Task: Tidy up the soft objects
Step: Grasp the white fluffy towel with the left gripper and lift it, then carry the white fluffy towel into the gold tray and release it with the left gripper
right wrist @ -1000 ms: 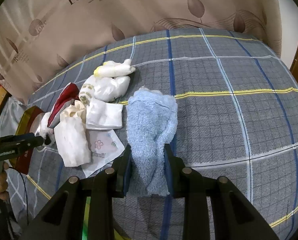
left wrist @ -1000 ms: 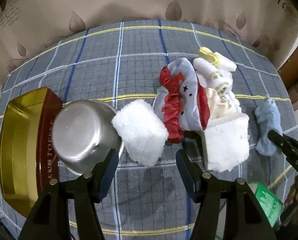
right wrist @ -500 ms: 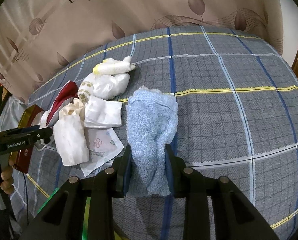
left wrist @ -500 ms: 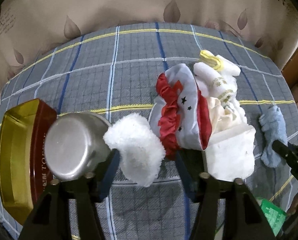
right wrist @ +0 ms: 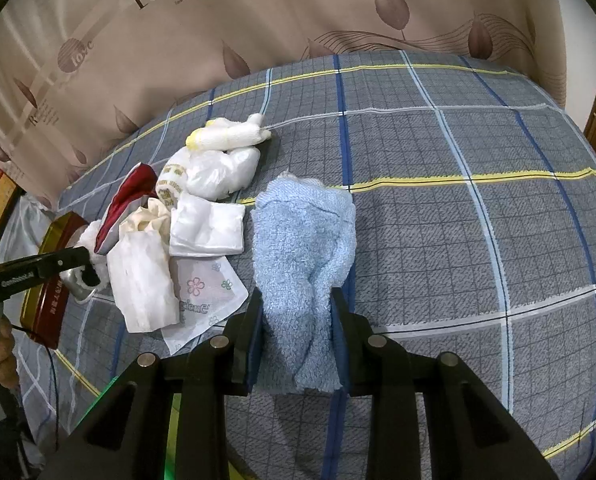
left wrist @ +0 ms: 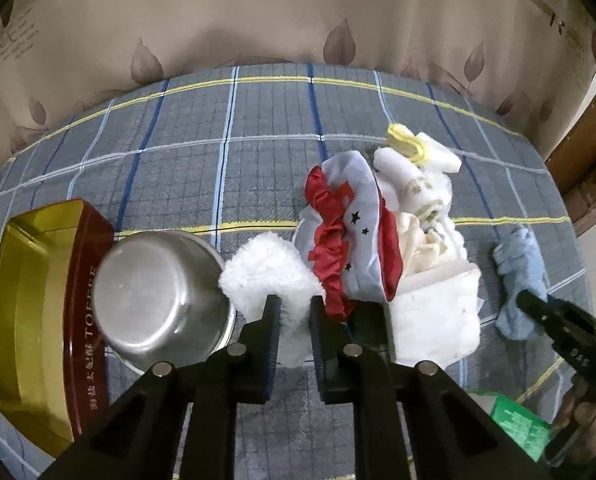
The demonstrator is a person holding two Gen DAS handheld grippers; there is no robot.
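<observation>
My left gripper (left wrist: pixel 291 312) is shut on a fluffy white cloth (left wrist: pixel 264 272) lying between a steel bowl (left wrist: pixel 162 300) and a pile of soft things. The pile holds a red and white starred fabric (left wrist: pixel 349 224), white cloths (left wrist: pixel 433 312) and a white and yellow roll (left wrist: pixel 413 148). My right gripper (right wrist: pixel 296 320) is shut on a light blue towel (right wrist: pixel 305 240) resting on the plaid cover; the towel also shows in the left wrist view (left wrist: pixel 519 264). The pile lies left of it in the right wrist view (right wrist: pixel 178 232).
A gold and red toffee tin (left wrist: pixel 38 312) stands open at the left, touching the bowl. A flowered tissue pack (right wrist: pixel 202 296) lies by the towel. A green object (left wrist: pixel 517 428) sits at the near right edge. A leaf-print curtain (left wrist: pixel 258 20) backs the plaid surface (right wrist: pixel 477 240).
My left gripper has moved forward and closed on the fluffy white cloth, which it was open around before. My right gripper stays shut on the blue towel.
</observation>
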